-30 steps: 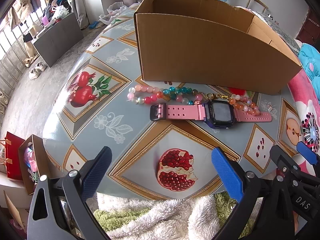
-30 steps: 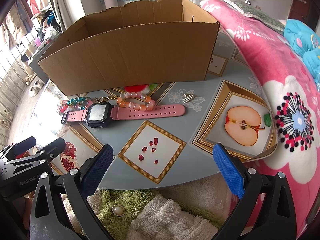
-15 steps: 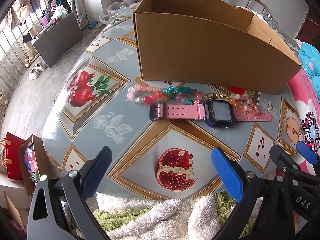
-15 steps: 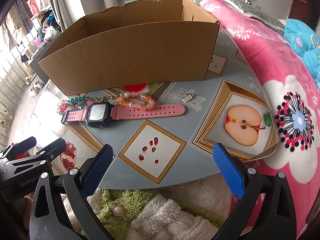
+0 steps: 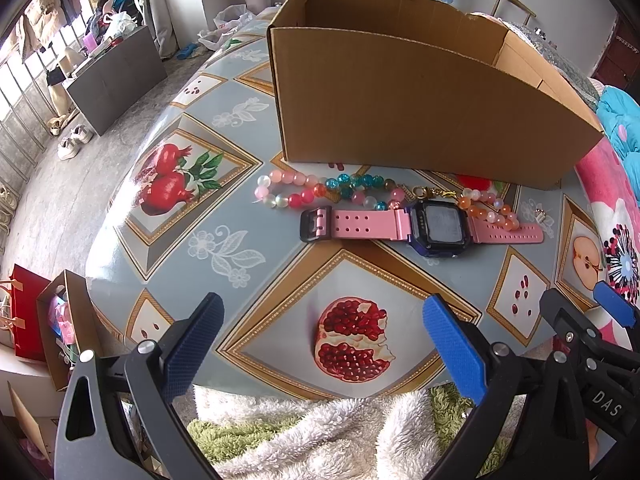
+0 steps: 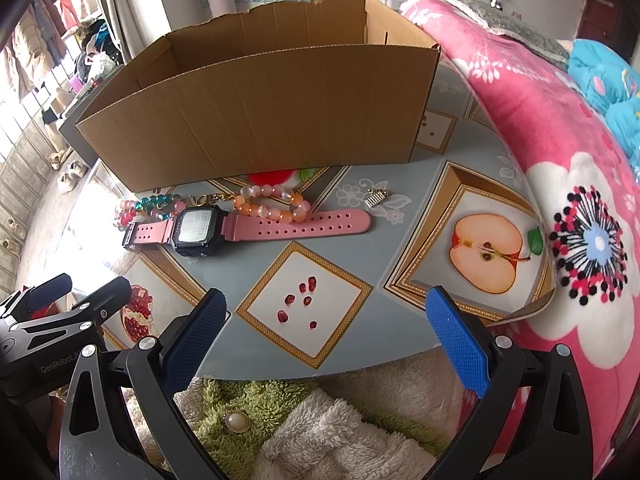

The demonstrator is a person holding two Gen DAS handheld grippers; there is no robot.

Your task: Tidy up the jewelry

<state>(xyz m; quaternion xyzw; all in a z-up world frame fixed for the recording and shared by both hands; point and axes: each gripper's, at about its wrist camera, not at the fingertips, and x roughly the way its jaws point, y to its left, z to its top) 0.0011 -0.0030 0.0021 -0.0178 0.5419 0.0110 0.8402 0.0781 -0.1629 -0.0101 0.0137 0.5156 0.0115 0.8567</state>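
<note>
Jewelry waits on your tabletop in front of the cardboard box (image 5: 420, 108), with both grippers held back at the near edge.

Your pink watch (image 5: 424, 226) lies flat mid-table, strap stretched along the box's front wall. The bead bracelet (image 5: 320, 192) sits between watch and box, its orange end touching the strap. A small silver charm (image 6: 377, 197) lies apart, just beyond the strap's tip toward the right edge. Your left gripper (image 5: 322, 340) has its jaws wide apart, holding nothing, above the pomegranate print. Your right gripper (image 6: 326, 334) is likewise spread and empty, over the seed-print square. Fluffy fabric (image 6: 320, 428) shows below the near edge.
</note>
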